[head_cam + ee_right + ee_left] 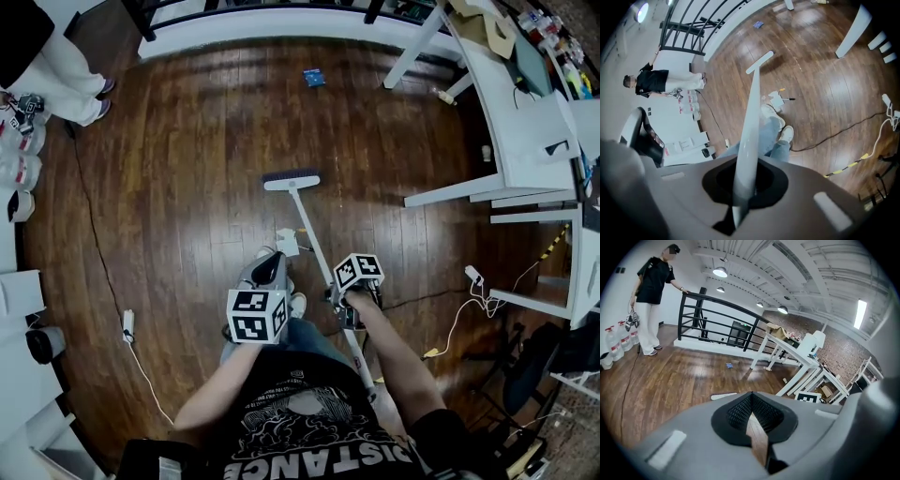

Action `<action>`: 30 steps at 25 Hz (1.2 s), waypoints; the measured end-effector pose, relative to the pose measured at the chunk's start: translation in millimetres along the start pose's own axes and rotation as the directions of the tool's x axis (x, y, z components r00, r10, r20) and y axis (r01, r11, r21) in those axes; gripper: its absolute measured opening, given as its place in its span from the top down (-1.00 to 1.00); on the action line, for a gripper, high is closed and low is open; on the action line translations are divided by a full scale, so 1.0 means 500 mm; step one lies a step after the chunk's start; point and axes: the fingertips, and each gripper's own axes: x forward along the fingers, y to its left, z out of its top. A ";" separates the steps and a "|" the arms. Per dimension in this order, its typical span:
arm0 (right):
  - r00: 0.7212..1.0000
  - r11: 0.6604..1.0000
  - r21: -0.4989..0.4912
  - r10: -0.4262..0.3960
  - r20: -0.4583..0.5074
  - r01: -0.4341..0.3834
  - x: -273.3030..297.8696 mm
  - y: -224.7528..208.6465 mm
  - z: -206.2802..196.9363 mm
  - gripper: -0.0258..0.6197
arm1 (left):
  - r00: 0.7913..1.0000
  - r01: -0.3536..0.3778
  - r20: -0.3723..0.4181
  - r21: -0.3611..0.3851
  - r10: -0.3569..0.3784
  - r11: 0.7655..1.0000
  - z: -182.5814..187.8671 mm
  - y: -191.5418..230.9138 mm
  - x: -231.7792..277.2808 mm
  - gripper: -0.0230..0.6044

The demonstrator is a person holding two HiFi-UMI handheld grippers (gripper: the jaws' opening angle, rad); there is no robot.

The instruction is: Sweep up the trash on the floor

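Trash: a blue scrap (314, 78) lies on the floor (187, 187) at 12 o'clock from the broom head, well apart from it. A white paper scrap (287, 242) lies at 6 o'clock of the head, just beside your shoe (296, 302).

The broom (291, 179) stands head-down between the two scraps. Your right tongs (740, 199) are clamped on its handle. Your left tongs (757, 441) are drawn together on nothing, off the handle.

Recommendation: add the left tongs lower on the handle for control, keep the bristles flat, and gather each scrap with short strokes.

Hazard: a cable (422, 298) trails at 3 o'clock of your feet.
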 end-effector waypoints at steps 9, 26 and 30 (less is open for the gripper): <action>0.996 1.000 0.015 0.019 0.091 -0.021 -0.122 0.130 0.227 0.92 | 0.996 0.074 0.047 0.010 -0.075 0.997 0.228 0.028 0.130 0.91; 0.959 0.991 0.049 0.105 0.264 -0.122 -0.314 0.261 0.637 0.92 | 0.995 0.050 0.087 0.032 -0.053 0.998 0.452 0.095 0.288 0.91; 0.962 0.990 0.060 0.107 0.252 -0.126 -0.348 0.242 0.770 0.92 | 0.997 -0.007 0.083 -0.015 0.008 1.000 0.496 0.121 0.363 0.91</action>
